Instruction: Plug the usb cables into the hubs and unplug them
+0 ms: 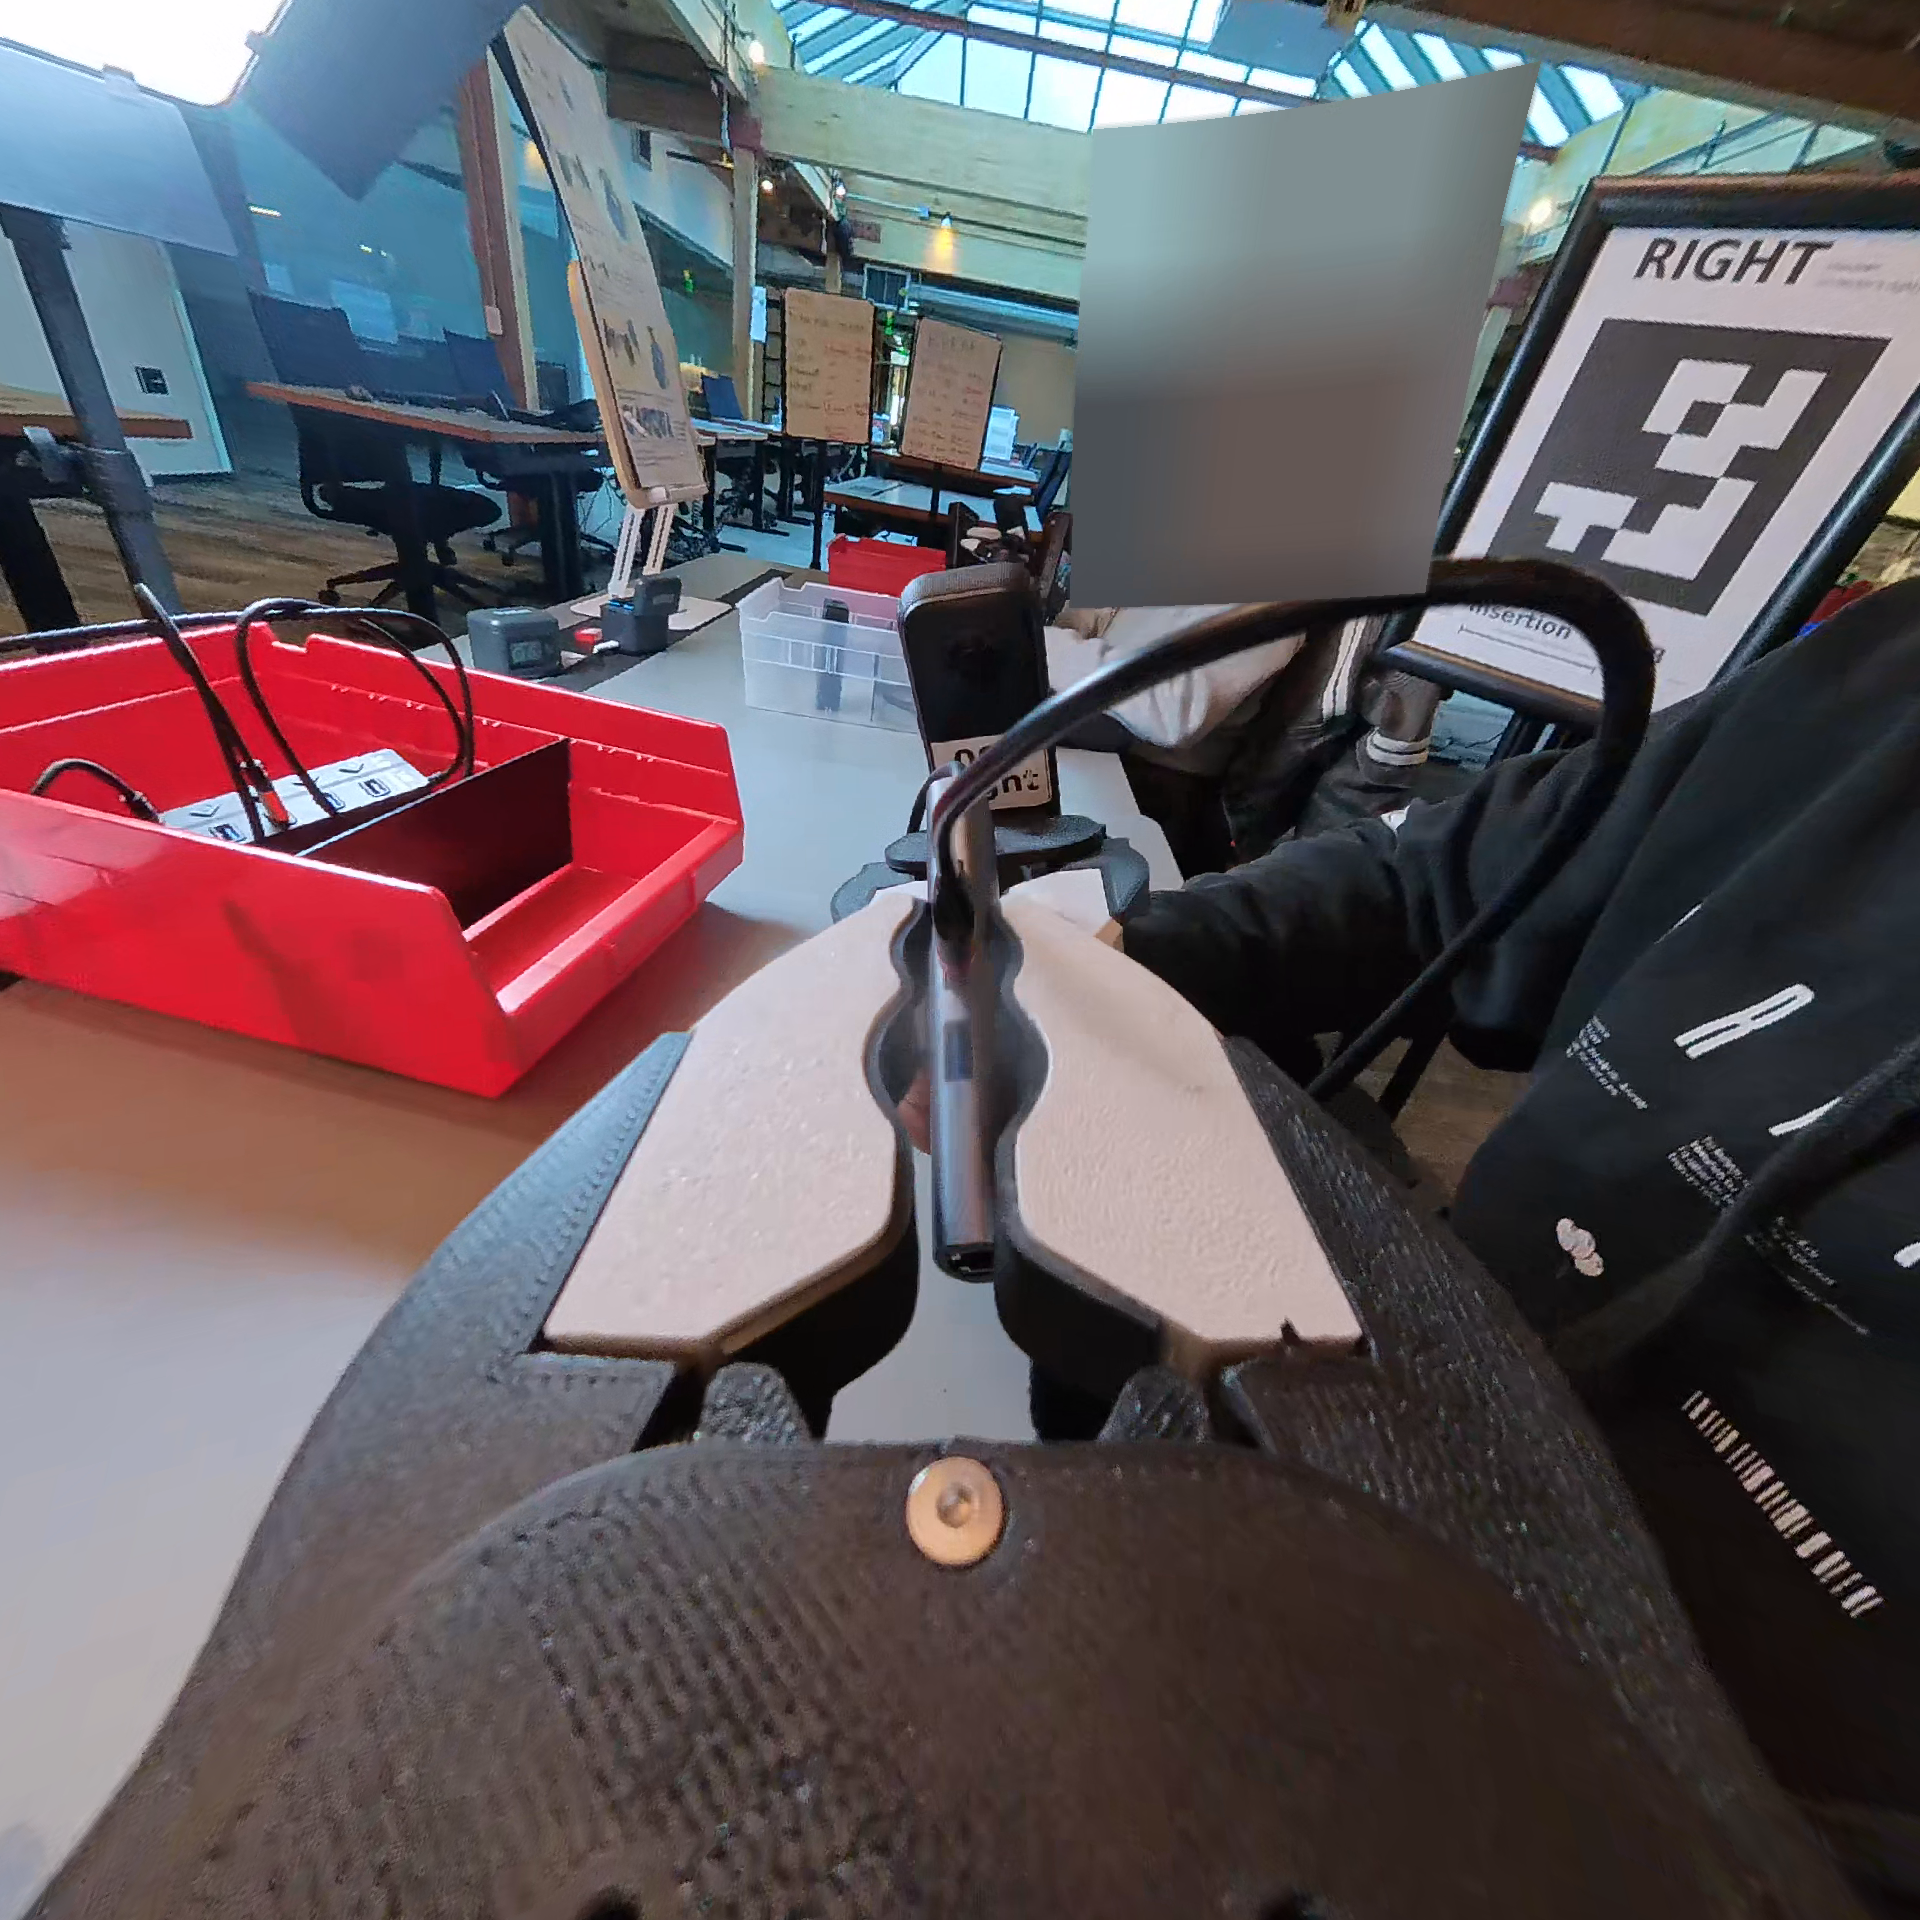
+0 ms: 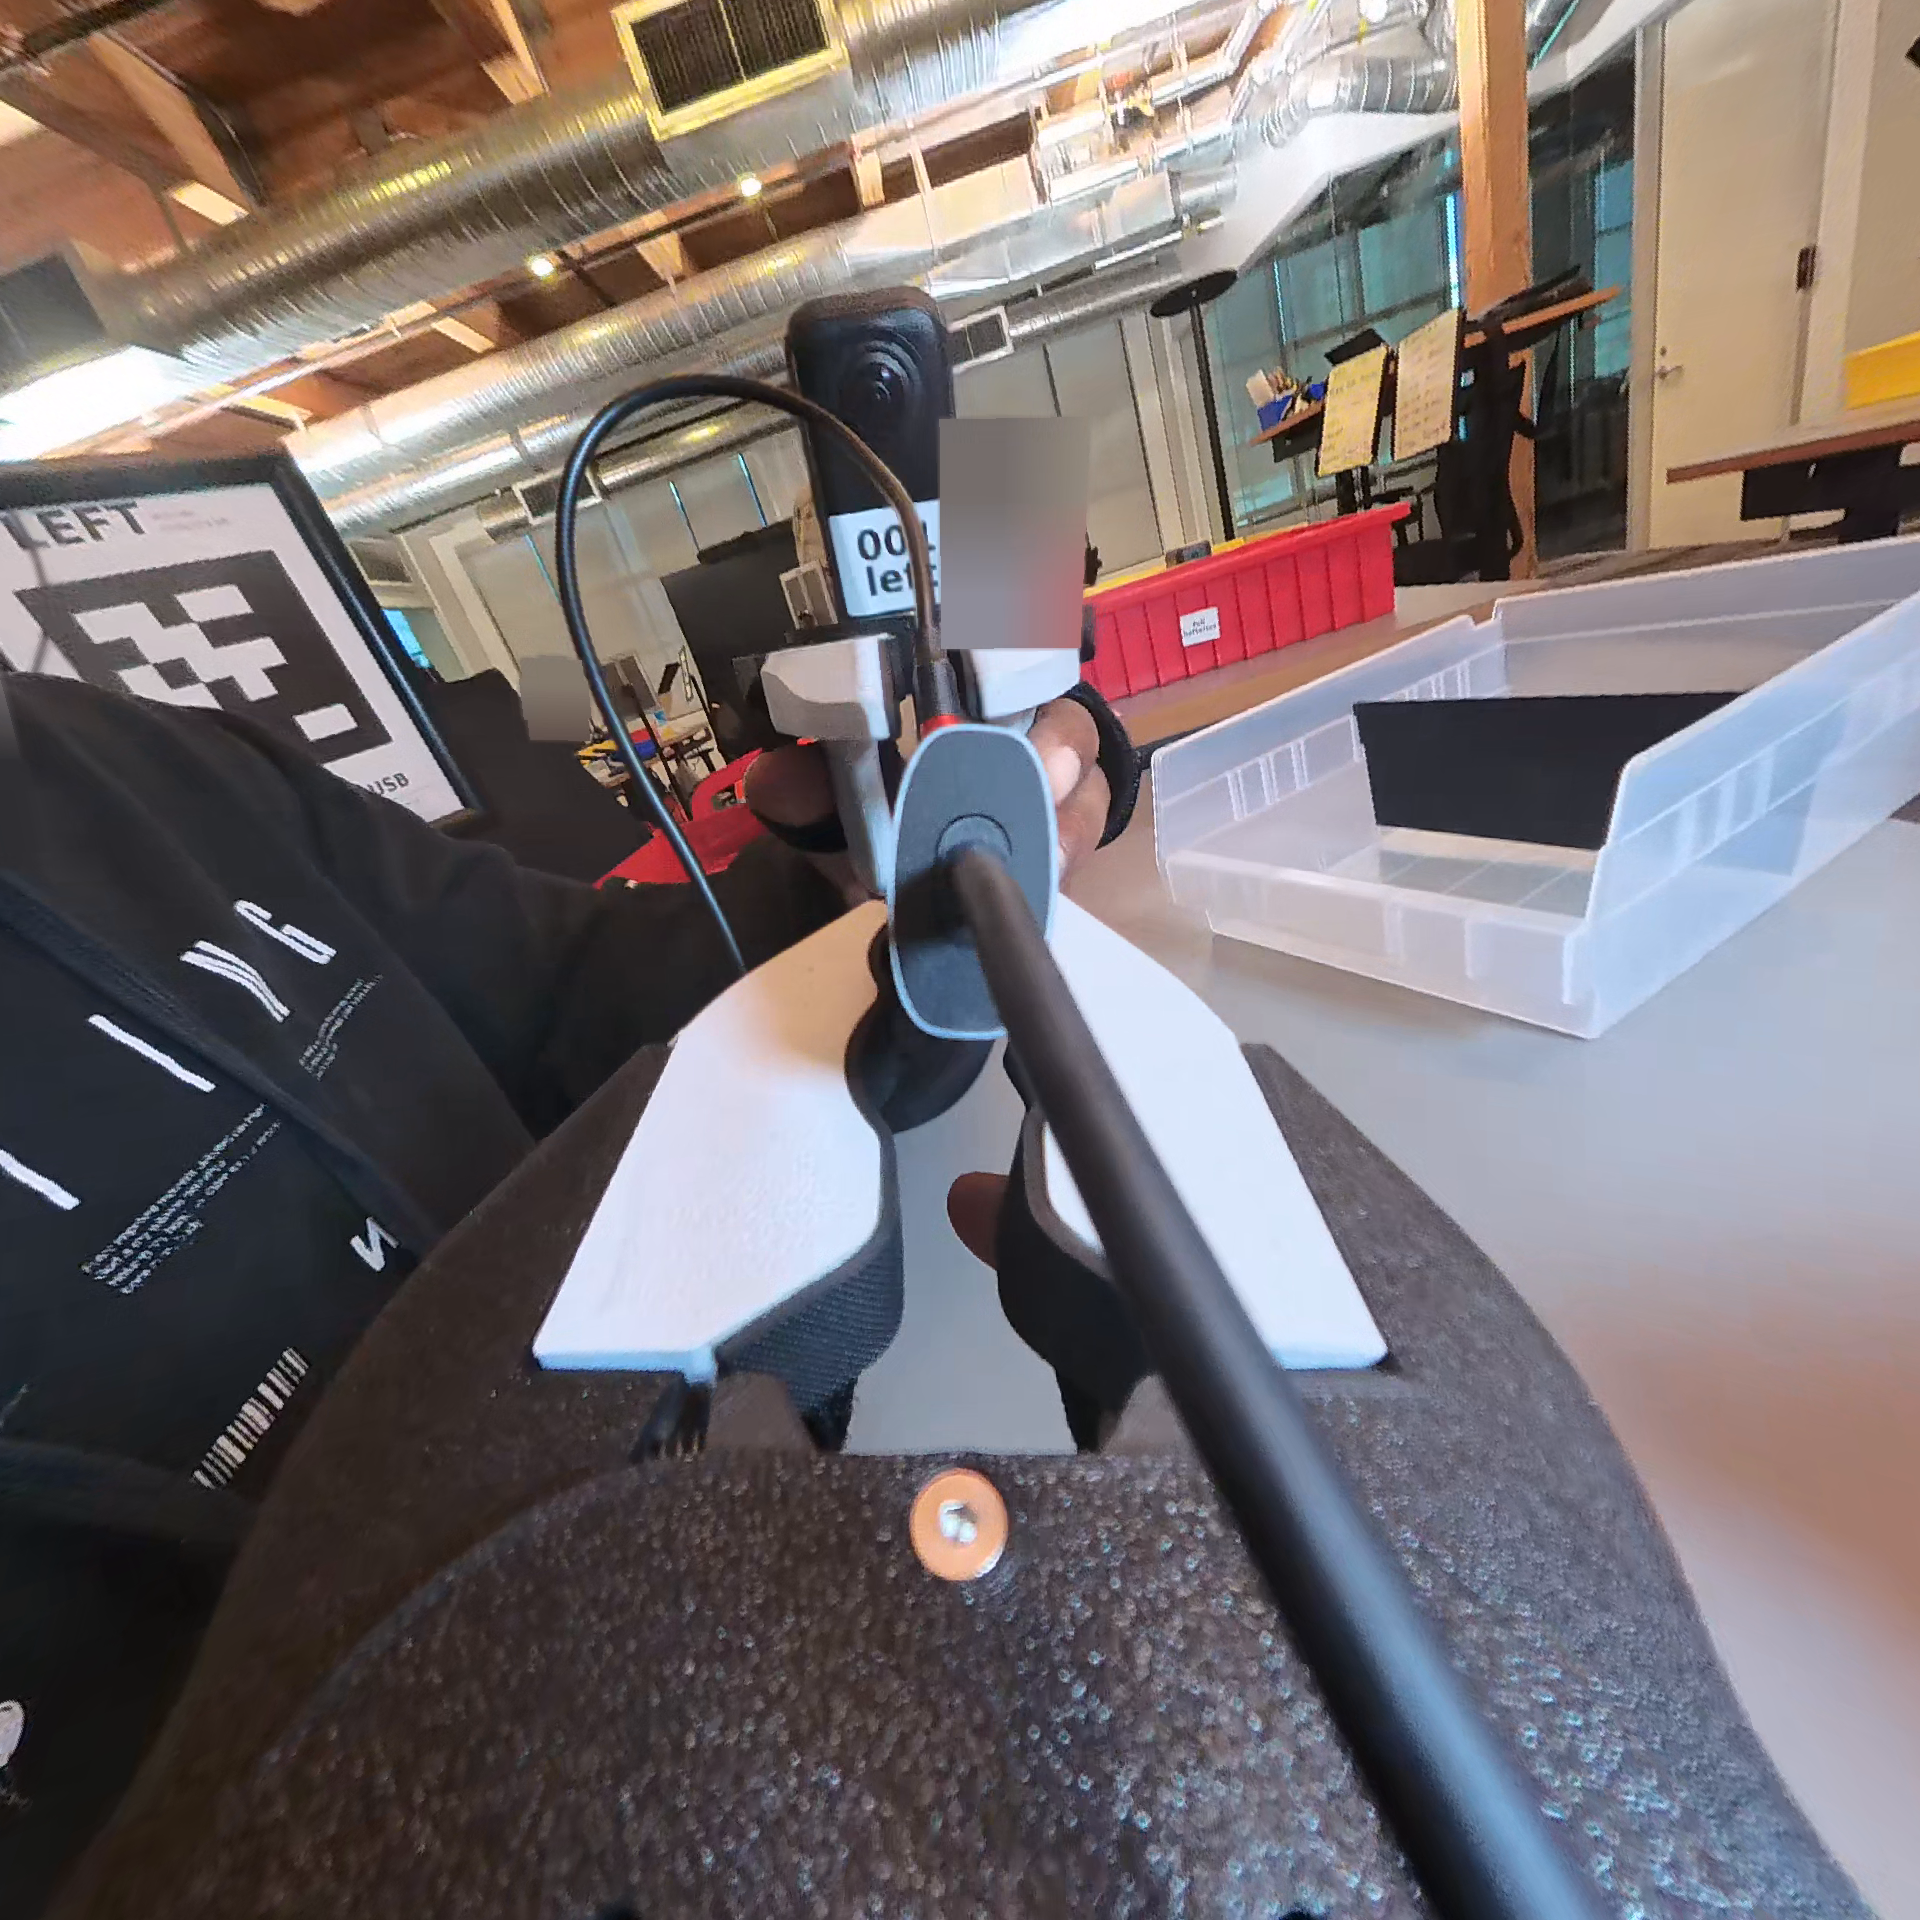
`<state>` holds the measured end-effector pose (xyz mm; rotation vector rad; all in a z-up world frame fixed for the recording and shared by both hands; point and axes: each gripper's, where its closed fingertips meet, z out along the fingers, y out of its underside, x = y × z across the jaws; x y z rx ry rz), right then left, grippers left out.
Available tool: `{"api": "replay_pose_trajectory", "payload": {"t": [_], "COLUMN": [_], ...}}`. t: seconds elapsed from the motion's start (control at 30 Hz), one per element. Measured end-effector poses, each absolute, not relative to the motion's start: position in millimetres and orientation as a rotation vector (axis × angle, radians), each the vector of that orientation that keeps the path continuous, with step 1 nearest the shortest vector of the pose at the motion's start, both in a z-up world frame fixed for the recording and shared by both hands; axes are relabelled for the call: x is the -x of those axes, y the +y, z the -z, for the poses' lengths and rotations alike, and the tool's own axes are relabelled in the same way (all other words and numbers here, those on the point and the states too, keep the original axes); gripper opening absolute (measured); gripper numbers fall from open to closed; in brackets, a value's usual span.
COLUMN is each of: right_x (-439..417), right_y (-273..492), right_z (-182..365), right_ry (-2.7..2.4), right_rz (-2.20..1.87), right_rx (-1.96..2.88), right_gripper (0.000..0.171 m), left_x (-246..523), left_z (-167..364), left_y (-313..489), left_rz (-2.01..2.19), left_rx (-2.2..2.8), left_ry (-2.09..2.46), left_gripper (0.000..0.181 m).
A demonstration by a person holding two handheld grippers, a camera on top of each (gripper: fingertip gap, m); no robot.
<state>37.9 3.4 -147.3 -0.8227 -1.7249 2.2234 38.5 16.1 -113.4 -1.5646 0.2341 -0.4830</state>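
Observation:
A slim grey USB hub (image 1: 961,1132) is held in the air between both grippers. In the right wrist view I see its end (image 2: 966,790) face on, with its thick black cable (image 2: 1195,1299) running toward that camera. My right gripper (image 2: 966,966) is shut on this cable end of the hub. My left gripper (image 1: 951,914) is shut on a black USB plug (image 1: 948,899) with a red ring. The plug sits in a port on the hub's upper edge. In the right wrist view the plug (image 2: 938,707) shows between the left gripper's fingers (image 2: 831,686). Its thin cable (image 2: 582,582) loops up and away.
A red bin (image 1: 416,935) on the table at the left holds another hub with cables (image 1: 301,800) and a black divider. A clear bin (image 2: 1507,883) lies on the right. Framed marker signs (image 1: 1704,436) (image 2: 208,644) stand behind. The person's black sleeve (image 1: 1351,935) is close. My two grippers' fingertips are within a few centimetres of each other.

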Motion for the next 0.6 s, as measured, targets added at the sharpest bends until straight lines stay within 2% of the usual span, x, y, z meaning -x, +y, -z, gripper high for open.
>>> {"api": "replay_pose_trajectory", "payload": {"t": [0.6], "right_x": [-38.2], "right_y": [-8.7], "right_z": [186.7], "right_ry": [-1.973], "right_rz": [-1.976], "right_rx": [0.863], "right_gripper": [0.017], "left_x": [-41.2], "left_z": [153.2], "left_y": [6.1], "left_rz": [0.529], "left_rx": [1.767], "left_ry": [0.317], "left_gripper": [0.009]}}
